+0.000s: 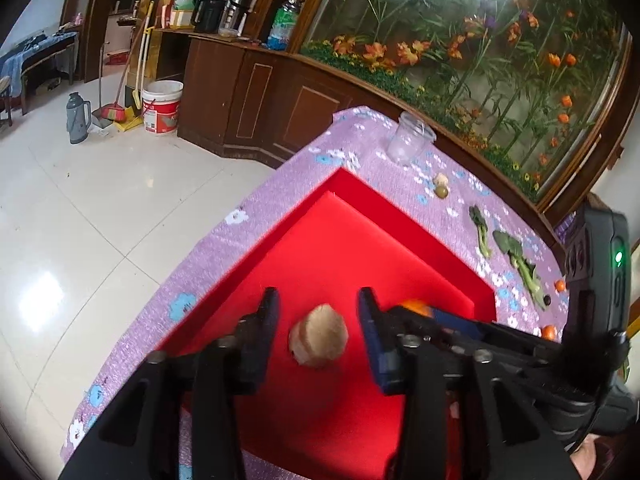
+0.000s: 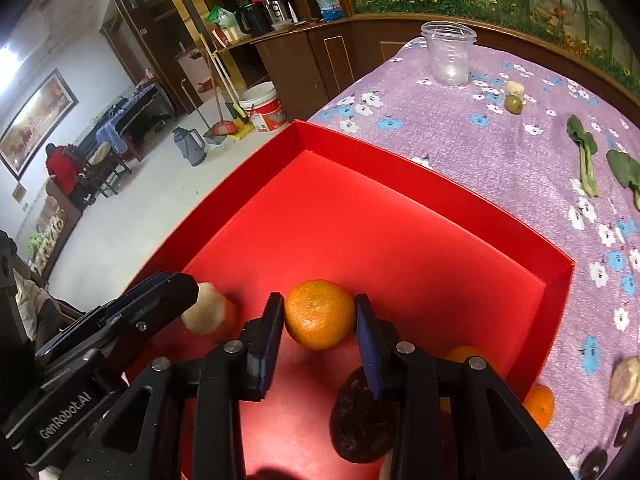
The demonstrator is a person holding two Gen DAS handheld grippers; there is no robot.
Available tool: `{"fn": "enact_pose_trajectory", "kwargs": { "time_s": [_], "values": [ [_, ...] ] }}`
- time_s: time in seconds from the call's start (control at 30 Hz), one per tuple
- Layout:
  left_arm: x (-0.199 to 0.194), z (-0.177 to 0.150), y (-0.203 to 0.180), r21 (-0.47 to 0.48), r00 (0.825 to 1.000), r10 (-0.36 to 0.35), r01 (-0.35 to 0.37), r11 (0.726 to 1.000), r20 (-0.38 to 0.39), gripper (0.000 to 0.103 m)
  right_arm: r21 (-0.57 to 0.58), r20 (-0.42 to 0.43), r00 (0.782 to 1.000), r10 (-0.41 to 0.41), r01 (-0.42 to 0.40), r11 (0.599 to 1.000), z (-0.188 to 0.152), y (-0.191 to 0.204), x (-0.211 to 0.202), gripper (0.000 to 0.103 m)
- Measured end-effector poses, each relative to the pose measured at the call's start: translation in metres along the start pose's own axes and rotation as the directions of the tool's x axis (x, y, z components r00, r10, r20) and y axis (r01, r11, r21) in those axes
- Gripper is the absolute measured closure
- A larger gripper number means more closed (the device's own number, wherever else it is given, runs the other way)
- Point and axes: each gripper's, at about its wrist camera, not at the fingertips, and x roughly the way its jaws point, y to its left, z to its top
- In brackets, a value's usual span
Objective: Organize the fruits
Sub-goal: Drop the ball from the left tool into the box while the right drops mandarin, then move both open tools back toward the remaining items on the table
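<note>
Dark, wrinkled fruit [image 2: 362, 420] lies nearest the right gripper [image 2: 319, 316], whose jaws bracket the orange [image 2: 320, 314] inside the red box [image 2: 400, 172], pads at or very near its skin (contact on the right is hard to judge). Released carelessly, it could roll into that fruit. Left gripper [image 1: 318, 312] stands wide open around the pale peeled fruit [image 1: 319, 336], holding nothing; closing off-centre would nudge it away or bruise it.
</note>
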Motion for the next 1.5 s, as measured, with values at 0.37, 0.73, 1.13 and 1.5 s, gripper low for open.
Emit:
{"fn": "enact_pose_trajectory", "kwargs": {
  "time_s": [0.37, 0.73, 1.13, 1.5],
  "values": [
    [-0.042, 0.010, -0.004, -0.023, 0.997, -0.007, 0.008, 1.000, 0.073, 0.044, -0.061, 0.091, 0.995, -0.036, 0.042, 0.997, -0.020, -0.013, -0.062, 0.049],
    [-0.063, -0.007, -0.077, 0.111, 0.995, -0.072, 0.064, 0.992, 0.066, 0.037, 0.080, 0.158, 0.963, -0.220, 0.209, 0.975, -0.074, -0.130, -0.170, 0.044],
    [-0.017, -0.065, -0.178, 0.343, 0.985, -0.134, 0.165, 0.925, -0.113, 0.036, 0.342, 0.143, 0.965, -0.220, 0.160, 0.926, -0.137, -0.235, -0.190, 0.045],
    [0.029, -0.085, -0.234, 0.440, 0.952, -0.204, 0.289, 0.850, -0.230, 0.037, 0.271, 0.137, 0.937, -0.321, 0.276, 0.922, -0.121, -0.235, -0.158, 0.050]
  ]
}}
